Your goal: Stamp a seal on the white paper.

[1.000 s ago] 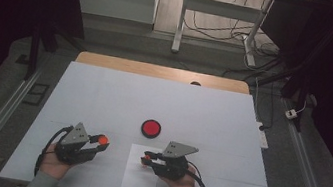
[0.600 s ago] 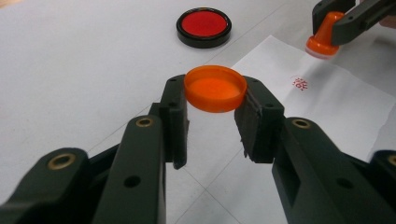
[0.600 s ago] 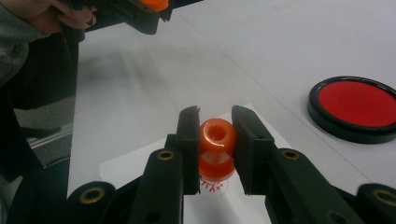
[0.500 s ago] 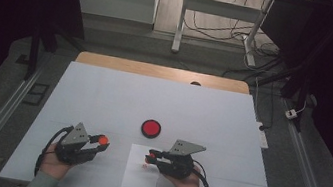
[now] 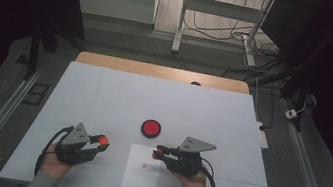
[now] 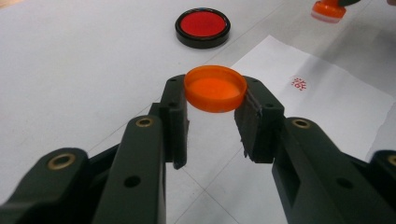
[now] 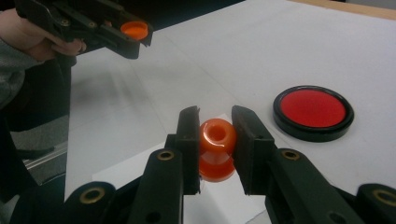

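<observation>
Surroundings: dim room; grey floor, cables and metal frame legs beyond the far table edge at 12 o'clock.
Work surface: white table (image 5: 103, 93), wooden strip along the far edge.
Paper sheet (image 5: 142, 168): flat on the table at 6 o'clock of table centre, between the two hands; small red stamp mark (image 6: 298, 83) printed on it.
Ink pad (image 5: 151, 128): round, black rim, red centre, open; near table centre, at 12 o'clock of the paper sheet and apart from it.
Left gripper (image 5: 98, 144): at 8 o'clock of the ink pad, held in the left hand (image 5: 56, 164); jaws clamped on the orange cap.
Orange cap (image 6: 215, 88): shallow round lid, hollow side up, pinched at its rim between both left jaw pads; clear of the table, at 9 o'clock of the paper sheet.
Right gripper (image 5: 161, 153): at 5 o'clock of the ink pad, held in the right hand (image 5: 193, 181); jaws clamped on the orange stamp.
Orange stamp (image 7: 217, 148): spool-shaped body, gripped at the upper knob, wider base below the pads; above the right part of the paper sheet, at 3 o'clock of the stamp mark. Contact of base with paper: cannot tell.
Gripper spacing: tips face each other across the sheet, well apart.
</observation>
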Motion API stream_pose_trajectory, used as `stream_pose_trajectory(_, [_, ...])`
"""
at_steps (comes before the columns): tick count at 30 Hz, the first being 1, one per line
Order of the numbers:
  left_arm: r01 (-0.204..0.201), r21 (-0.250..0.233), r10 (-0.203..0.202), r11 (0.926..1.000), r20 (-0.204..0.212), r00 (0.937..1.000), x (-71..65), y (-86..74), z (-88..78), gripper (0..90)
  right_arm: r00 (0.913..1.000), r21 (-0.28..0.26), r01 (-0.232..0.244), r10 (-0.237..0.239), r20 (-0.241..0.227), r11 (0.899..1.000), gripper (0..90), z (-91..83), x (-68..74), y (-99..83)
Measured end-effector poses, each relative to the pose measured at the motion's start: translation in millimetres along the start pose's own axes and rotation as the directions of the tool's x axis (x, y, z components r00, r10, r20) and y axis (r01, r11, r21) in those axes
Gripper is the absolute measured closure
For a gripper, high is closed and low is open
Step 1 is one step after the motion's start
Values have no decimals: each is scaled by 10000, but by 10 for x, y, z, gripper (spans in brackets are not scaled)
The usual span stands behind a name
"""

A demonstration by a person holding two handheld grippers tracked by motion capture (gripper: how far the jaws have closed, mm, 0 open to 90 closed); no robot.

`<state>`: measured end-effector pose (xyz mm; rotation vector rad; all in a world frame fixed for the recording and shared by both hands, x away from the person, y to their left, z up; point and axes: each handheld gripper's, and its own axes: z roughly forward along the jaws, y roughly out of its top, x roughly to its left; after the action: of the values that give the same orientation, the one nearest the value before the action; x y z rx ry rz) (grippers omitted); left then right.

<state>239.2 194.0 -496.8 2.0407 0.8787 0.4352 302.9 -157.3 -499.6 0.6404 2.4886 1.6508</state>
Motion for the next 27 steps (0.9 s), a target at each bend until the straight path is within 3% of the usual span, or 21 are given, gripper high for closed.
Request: stream_pose_trajectory(27, [-38,76,37,10000,32,10000,-13,-3,25,645,9979,-1023,-344,398,518,9942,722,-273,-105,114])
